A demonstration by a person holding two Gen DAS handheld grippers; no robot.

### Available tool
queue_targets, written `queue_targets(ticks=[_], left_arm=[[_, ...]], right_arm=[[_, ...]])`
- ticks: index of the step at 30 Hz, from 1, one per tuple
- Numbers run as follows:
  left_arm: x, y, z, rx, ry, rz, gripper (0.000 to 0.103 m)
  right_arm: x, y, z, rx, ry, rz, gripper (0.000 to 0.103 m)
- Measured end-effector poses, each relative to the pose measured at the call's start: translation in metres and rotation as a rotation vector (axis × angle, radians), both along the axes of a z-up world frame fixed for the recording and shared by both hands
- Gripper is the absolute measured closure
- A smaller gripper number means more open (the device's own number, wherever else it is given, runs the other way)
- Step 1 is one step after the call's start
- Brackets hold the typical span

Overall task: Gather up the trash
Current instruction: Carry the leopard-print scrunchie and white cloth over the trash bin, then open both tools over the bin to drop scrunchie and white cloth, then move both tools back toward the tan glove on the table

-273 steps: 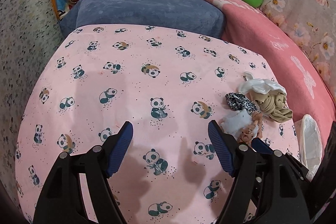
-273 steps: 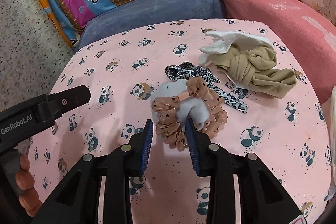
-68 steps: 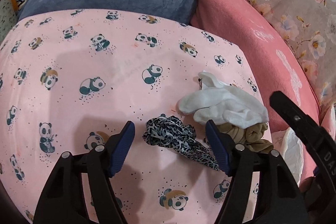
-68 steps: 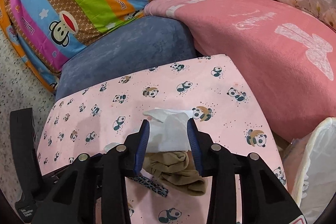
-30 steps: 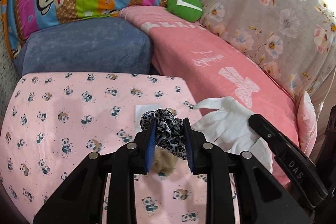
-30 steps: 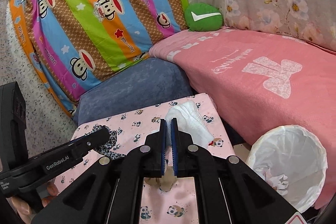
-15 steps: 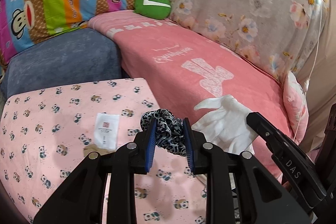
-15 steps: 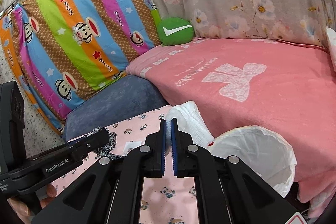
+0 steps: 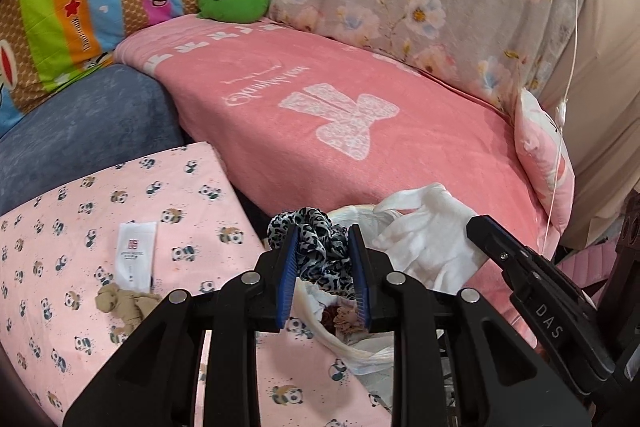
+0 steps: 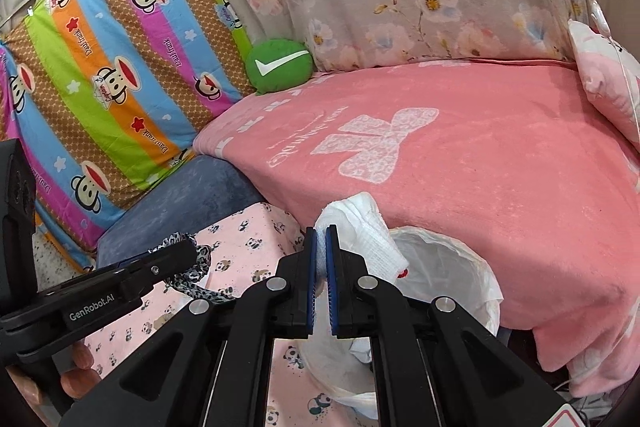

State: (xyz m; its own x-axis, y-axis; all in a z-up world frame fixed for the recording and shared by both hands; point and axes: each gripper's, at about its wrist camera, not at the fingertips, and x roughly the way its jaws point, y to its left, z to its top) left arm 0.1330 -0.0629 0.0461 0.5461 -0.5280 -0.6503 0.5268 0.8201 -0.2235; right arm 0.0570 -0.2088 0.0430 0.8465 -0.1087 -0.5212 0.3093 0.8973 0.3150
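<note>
- Both grippers are loaded: my left gripper (image 9: 323,254) has its fingers clamped on the leopard scrunchie (image 9: 316,247), held above the lined trash bin (image 10: 448,267).
- My right gripper (image 10: 321,259) pinches the white cloth (image 10: 360,227), also over the bin.
- One tan rag (image 9: 124,303) and a white packet (image 9: 134,255) lie on the panda sheet (image 9: 60,227).

home bedroom, pink blanket (image 10: 460,163), cartoon pillow (image 10: 120,67)
</note>
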Motion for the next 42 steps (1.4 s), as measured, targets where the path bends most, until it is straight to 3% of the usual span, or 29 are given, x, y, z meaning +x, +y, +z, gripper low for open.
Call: queue_targets(ticks=[14,16,19,29,33,42], left_arm=[[0.001,-0.050,-0.008,0.054,0.015,-0.073,0.075],[0.002,-0.052,-0.009,0.063,0.010,-0.057,0.056],[0.005,-0.052,-0.012,0.053,0.022,-0.034,0.039],[0.006,-0.048,-0.014,0.053,0.024,-0.014,0.038],[0.006,-0.042,-0.015,0.047,0.026,-0.002,0.038],[0.004,-0.028,-0.015,0.032,0.033,0.026,0.038]], right_arm=[[-0.004,-0.034,-0.020,0.033,0.027,-0.043,0.097],[-0.003,-0.035,-0.021,0.035,0.029,-0.045,0.097],[-0.001,-0.035,-0.024,0.037,0.033,-0.044,0.097],[0.007,-0.021,-0.025,0.006,0.054,-0.024,0.089],[0.007,-0.015,-0.024,-0.003,0.051,-0.017,0.080],[0.009,0.003,-0.021,-0.013,0.050,0.014,0.078]])
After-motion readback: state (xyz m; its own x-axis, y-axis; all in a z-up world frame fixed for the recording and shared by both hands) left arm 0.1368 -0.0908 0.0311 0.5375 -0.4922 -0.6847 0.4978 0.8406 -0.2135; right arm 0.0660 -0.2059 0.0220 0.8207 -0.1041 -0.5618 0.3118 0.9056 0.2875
